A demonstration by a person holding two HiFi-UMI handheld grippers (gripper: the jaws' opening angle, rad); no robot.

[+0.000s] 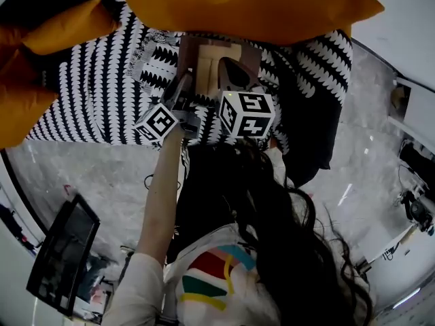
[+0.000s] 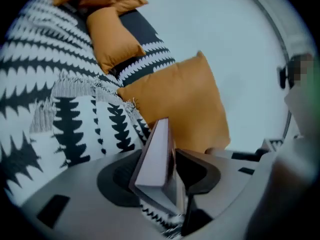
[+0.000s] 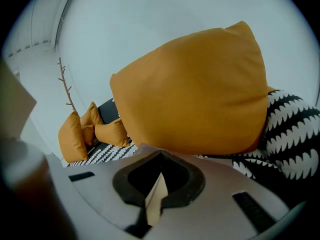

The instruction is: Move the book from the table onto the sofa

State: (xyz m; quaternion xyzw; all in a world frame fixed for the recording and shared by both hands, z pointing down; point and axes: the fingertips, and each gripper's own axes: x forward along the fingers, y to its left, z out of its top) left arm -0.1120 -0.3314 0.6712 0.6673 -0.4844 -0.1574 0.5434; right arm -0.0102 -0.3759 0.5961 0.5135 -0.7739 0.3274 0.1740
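Orange cushion point(image 1: 238, 9) as reference: book point(image 1: 207, 56) sat just below it in head view, over black-white throw point(image 1: 95, 94). My left gripper point(image 2: 162, 179) was clamped on book's thick edge, book tilted between pads. My right gripper point(image 3: 157, 196) was pinched on thin beige edge of same book. Couldn't tell whether book touched throw.

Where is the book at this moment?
Head view, top centre: the book is gripped by the left gripper and the right gripper, over the black-and-white sofa seat, just below the big orange cushion.
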